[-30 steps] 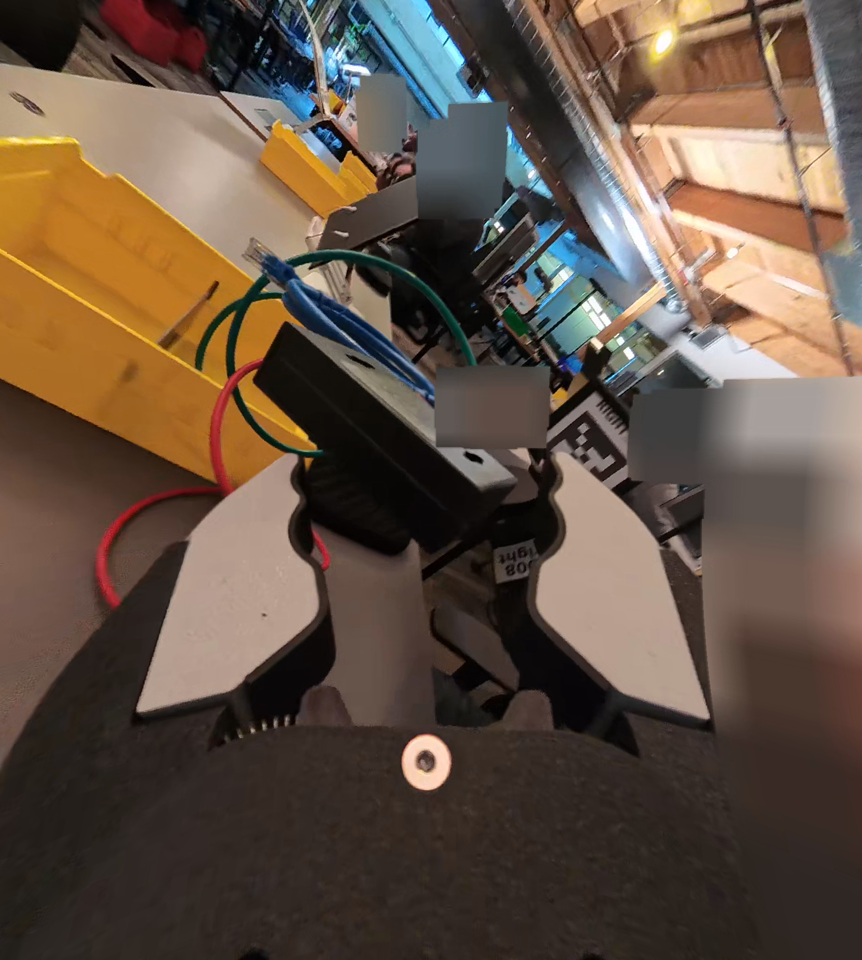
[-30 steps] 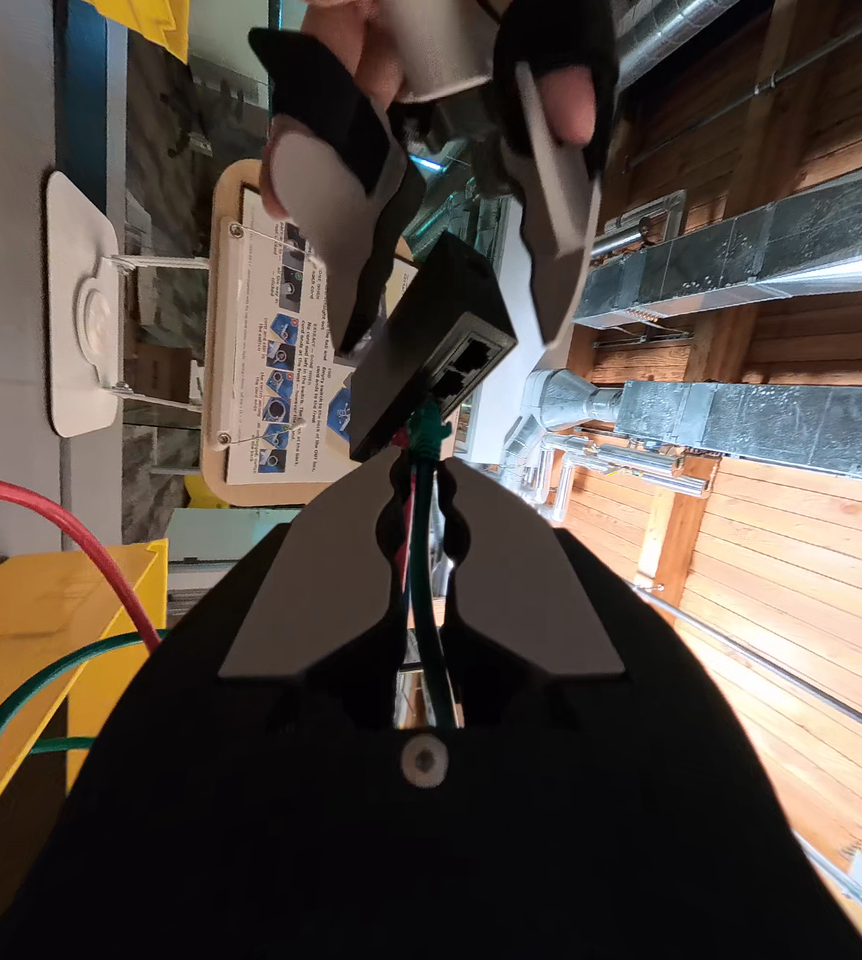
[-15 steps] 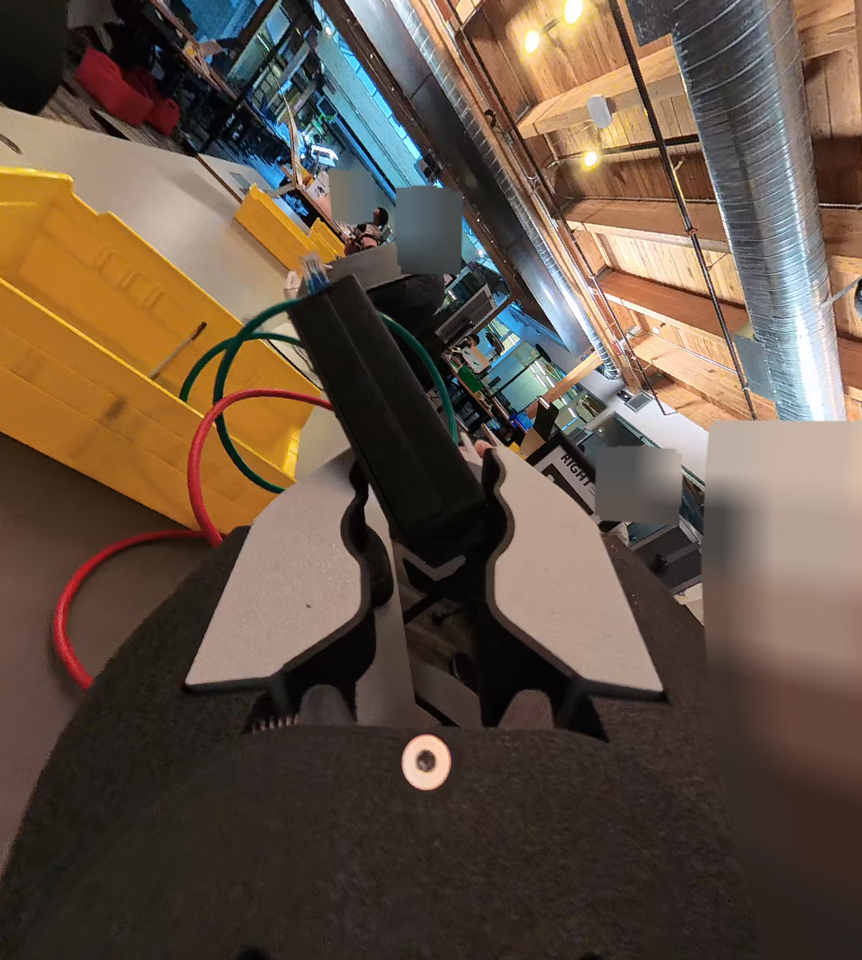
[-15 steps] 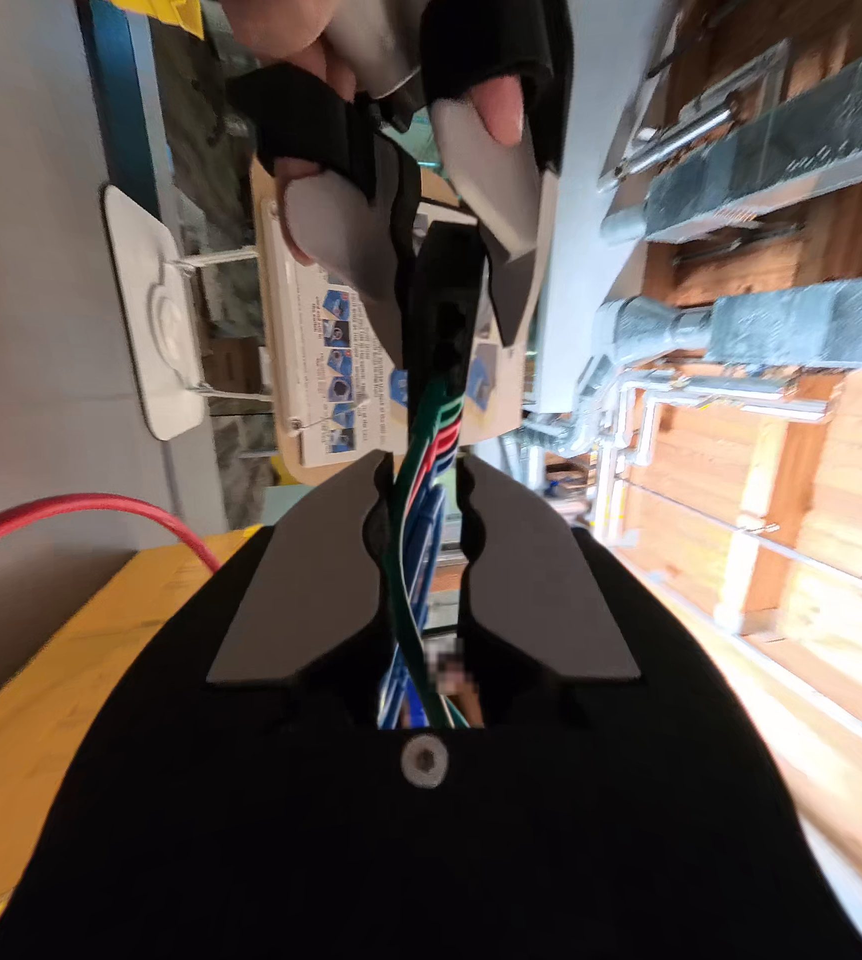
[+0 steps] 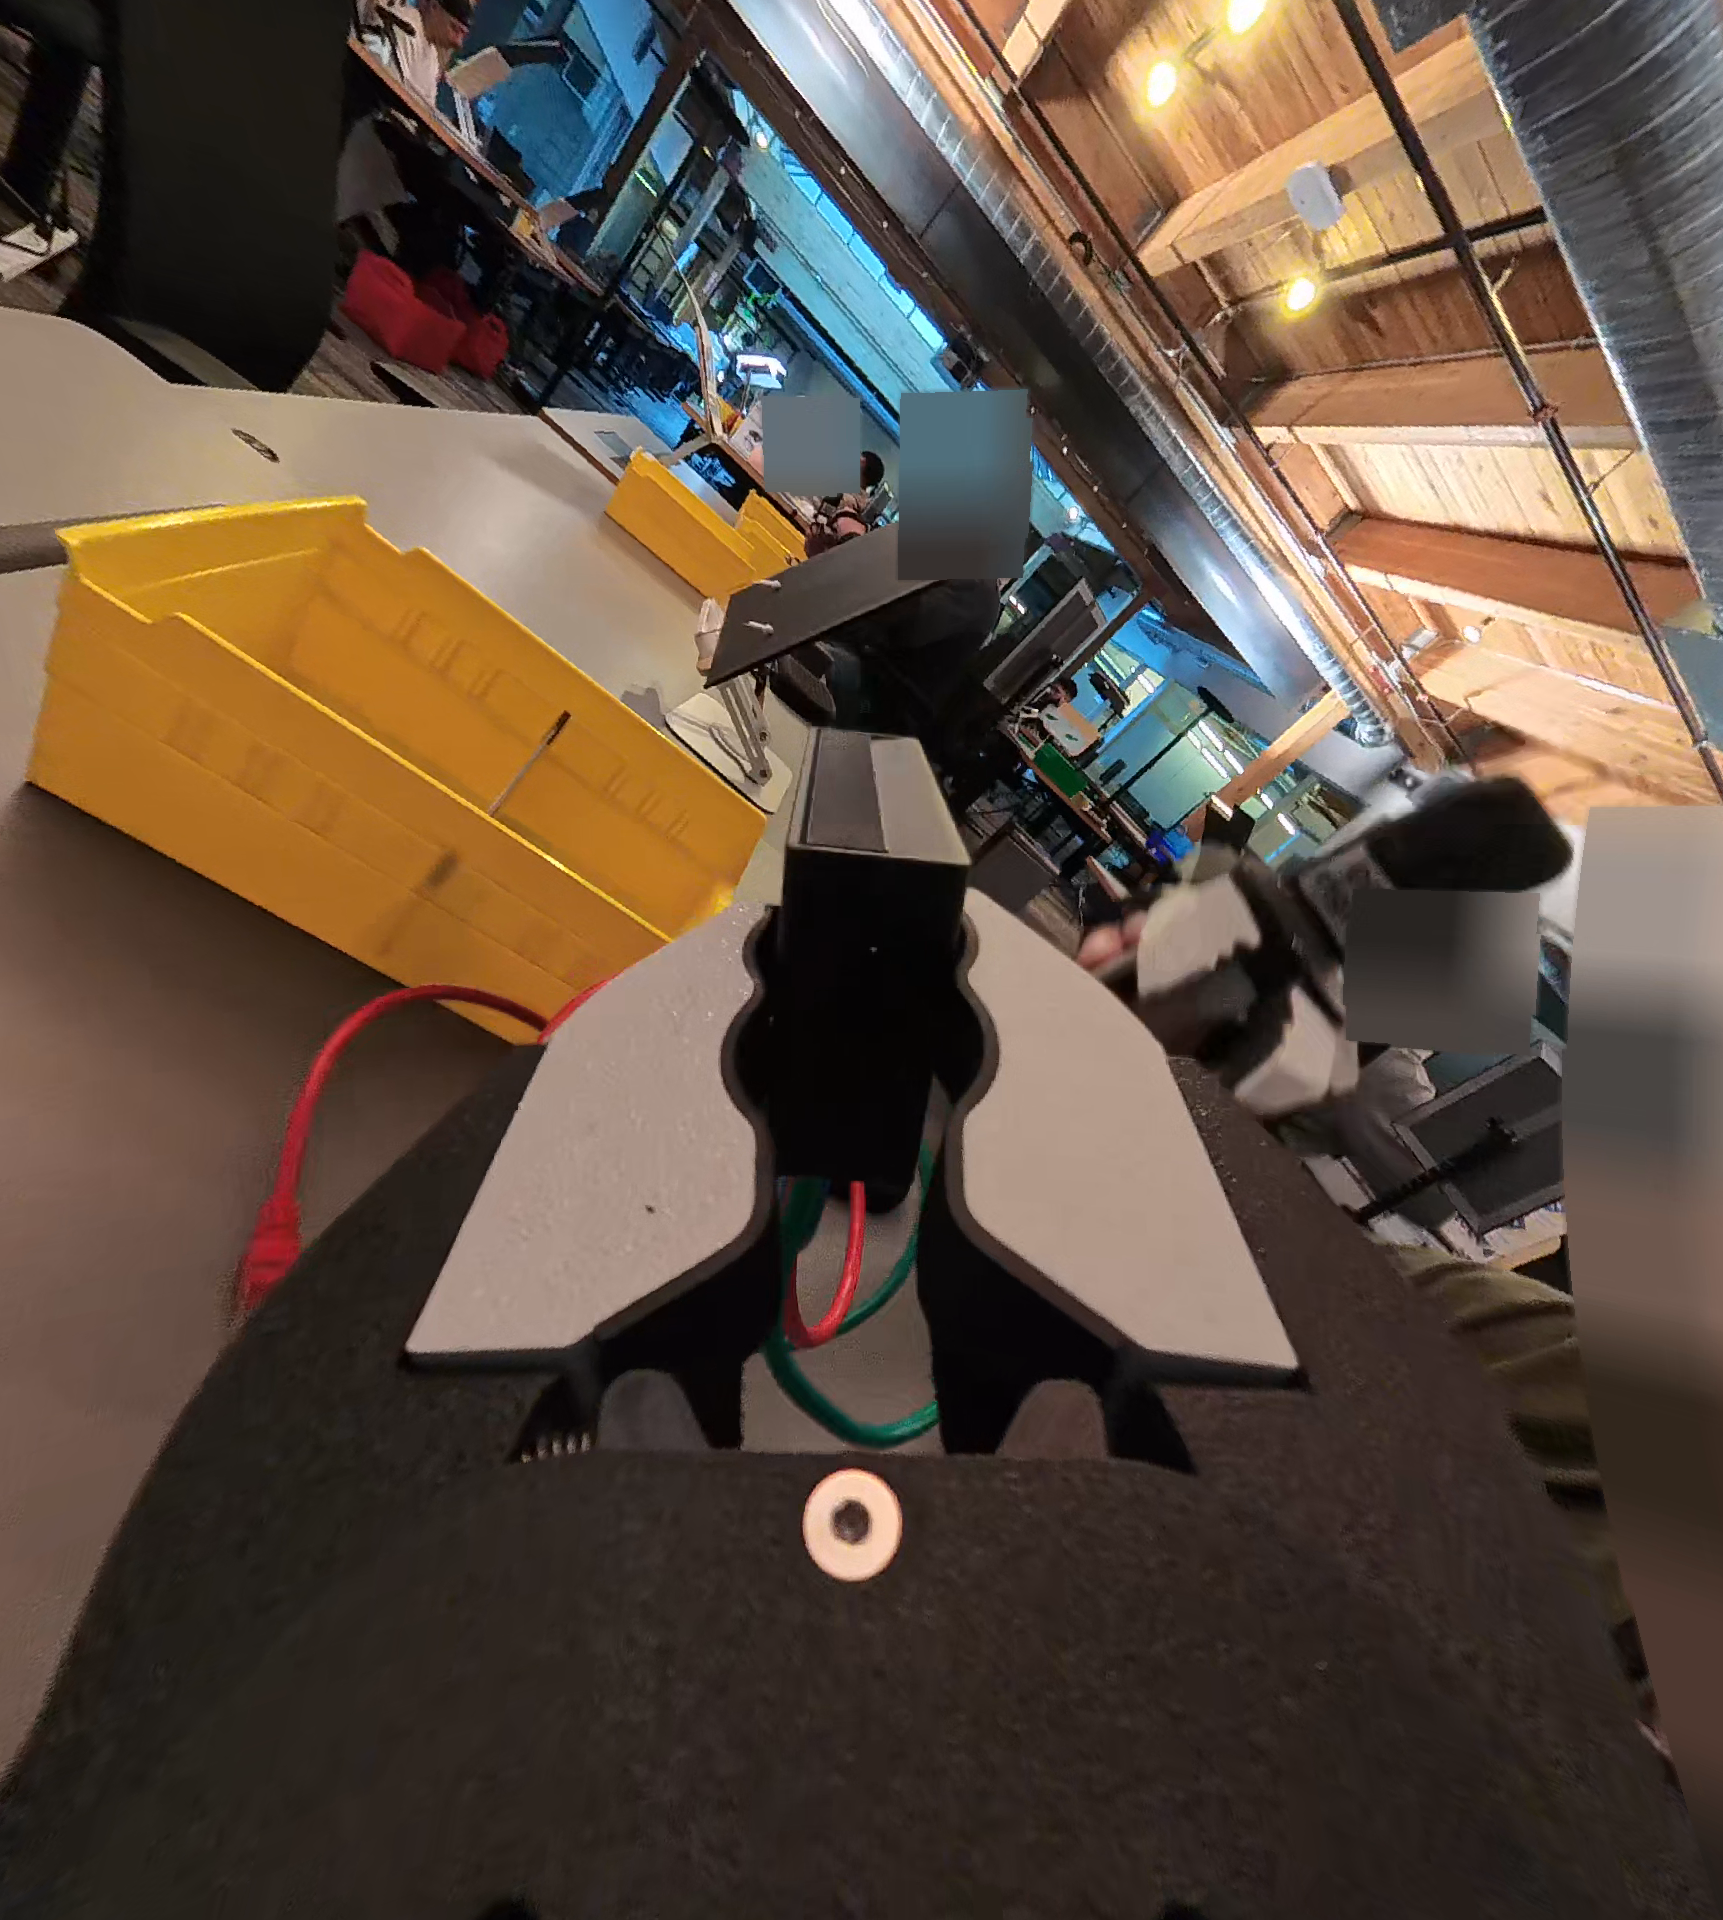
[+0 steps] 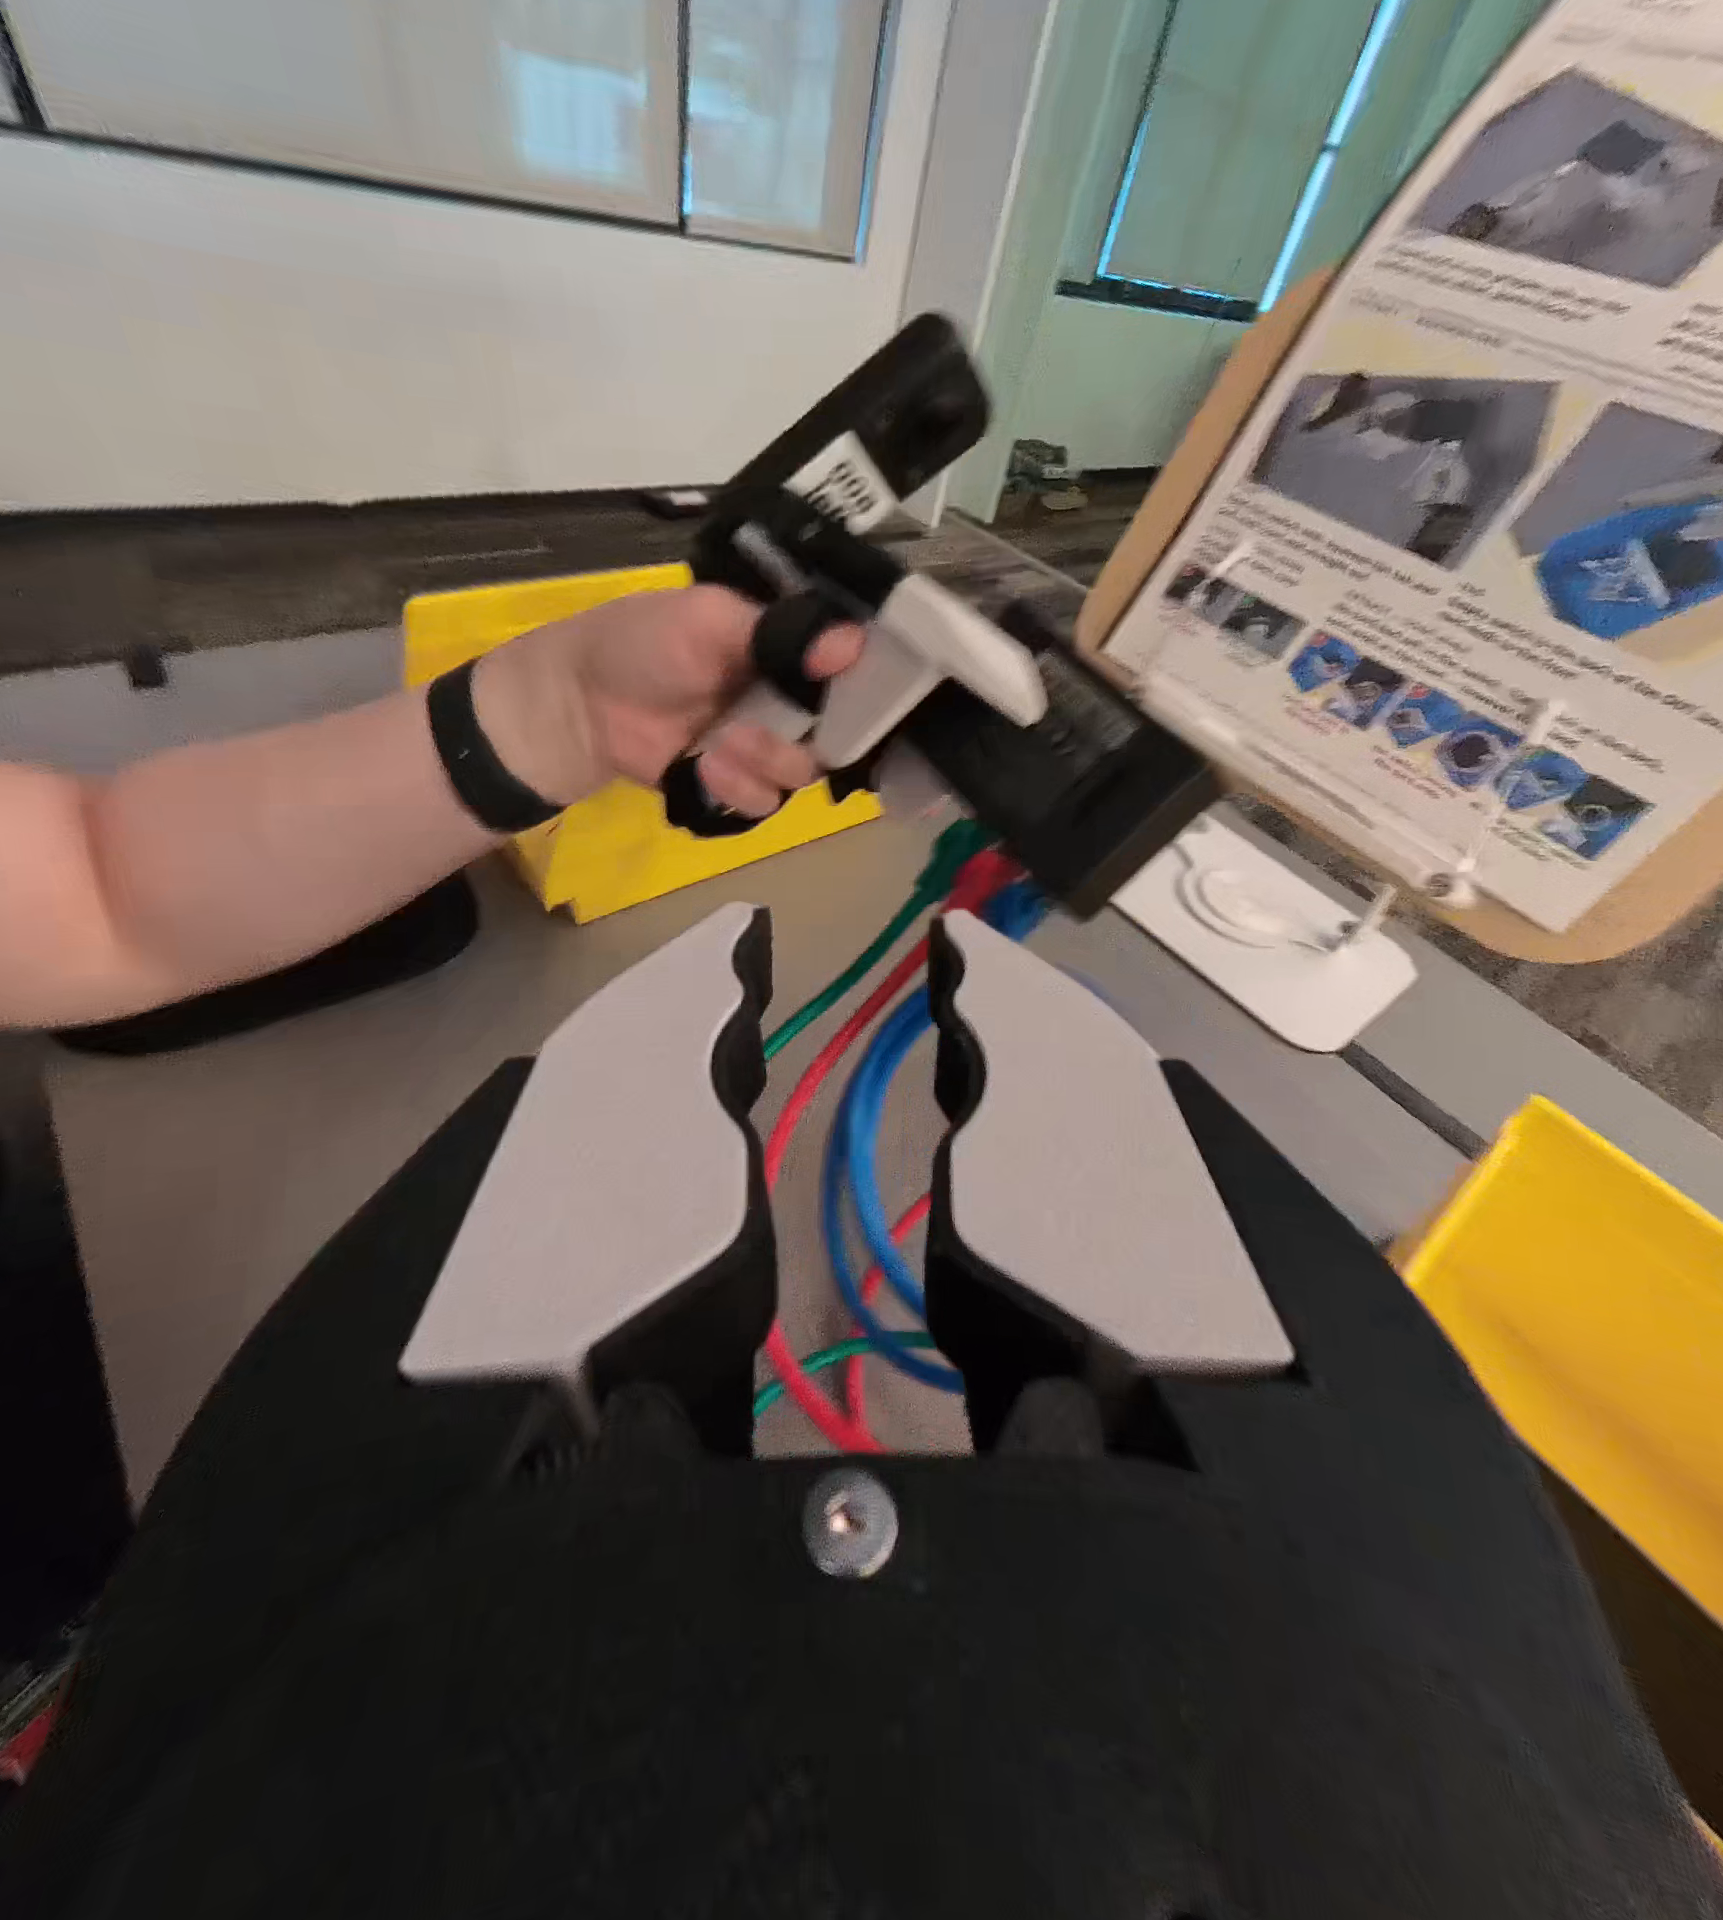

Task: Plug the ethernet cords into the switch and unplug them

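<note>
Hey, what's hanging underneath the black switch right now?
Under the switch, held in the left claw, green, red and blue cord plugs run to its underside. The ports themselves are hidden, so seating can't be confirmed.

Your right gripper (image 6: 849, 940) stands parted with nothing between its fingers, but green (image 6: 841, 992), red (image 6: 807, 1081) and blue cables (image 6: 862, 1132) trail across the table (image 6: 337, 1122) right under that gap. The switch (image 6: 1065, 769) hangs ahead, filling your left gripper (image 5: 865, 940). A yellow bin (image 6: 1605, 1340) blocks your right, a board on a white stand (image 6: 1480, 468) beyond.
</note>
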Available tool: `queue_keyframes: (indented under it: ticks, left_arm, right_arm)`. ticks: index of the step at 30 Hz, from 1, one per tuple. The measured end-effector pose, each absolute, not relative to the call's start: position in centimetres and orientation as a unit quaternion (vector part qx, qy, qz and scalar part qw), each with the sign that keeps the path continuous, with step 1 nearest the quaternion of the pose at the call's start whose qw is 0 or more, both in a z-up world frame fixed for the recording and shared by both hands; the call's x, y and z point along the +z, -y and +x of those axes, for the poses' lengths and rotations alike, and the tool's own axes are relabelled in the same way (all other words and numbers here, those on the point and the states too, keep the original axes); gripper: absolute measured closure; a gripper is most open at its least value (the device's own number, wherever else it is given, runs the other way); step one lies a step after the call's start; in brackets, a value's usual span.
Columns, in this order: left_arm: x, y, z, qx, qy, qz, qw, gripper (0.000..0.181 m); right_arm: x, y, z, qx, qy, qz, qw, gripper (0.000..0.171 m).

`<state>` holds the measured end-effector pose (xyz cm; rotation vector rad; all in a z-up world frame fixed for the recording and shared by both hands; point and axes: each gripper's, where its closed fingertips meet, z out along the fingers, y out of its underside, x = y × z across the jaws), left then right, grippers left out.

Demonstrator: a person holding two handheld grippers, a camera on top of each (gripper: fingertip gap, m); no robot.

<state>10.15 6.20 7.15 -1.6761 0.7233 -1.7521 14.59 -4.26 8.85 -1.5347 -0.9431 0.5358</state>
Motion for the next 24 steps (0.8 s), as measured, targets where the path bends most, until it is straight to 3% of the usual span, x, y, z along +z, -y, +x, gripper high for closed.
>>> queue_keyframes:
  ticks: [4, 7, 9, 12, 17, 23, 24]
  left_arm:
    - [7.5, -5.0, 10.7, -0.659, -0.298, -0.624, 0.295, 0.154]
    - [7.8, -4.1, 11.0, -0.661, -0.314, -0.618, 0.289, 0.153]
    - [8.0, -3.5, 11.1, -0.661, -0.328, -0.612, 0.284, 0.154]
    - [8.4, -3.0, 10.9, -0.662, -0.342, -0.603, 0.285, 0.154]
    - [8.4, -3.1, 10.7, -0.667, -0.340, -0.602, 0.279, 0.153]
    - [9.0, -3.8, 10.0, -0.653, -0.337, -0.600, 0.317, 0.153]
    - [9.5, -4.4, 9.4, -0.653, -0.322, -0.600, 0.330, 0.145]
  right_arm:
    - [10.1, -1.2, 16.8, 0.215, 0.382, -0.691, 0.575, 0.129]
    - [8.2, -3.4, 15.0, 0.364, 0.355, -0.730, 0.457, 0.113]
    - [8.2, -2.9, 13.0, 0.499, 0.340, -0.706, 0.369, 0.118]
    - [8.4, -3.2, 12.0, 0.565, 0.345, -0.671, 0.335, 0.138]
    - [6.3, -2.6, 11.2, 0.501, 0.410, -0.698, 0.306, 0.133]
    - [7.1, -3.5, 10.3, 0.481, 0.380, -0.720, 0.326, 0.143]
    - [7.3, -4.0, 10.5, 0.458, 0.386, -0.724, 0.343, 0.143]
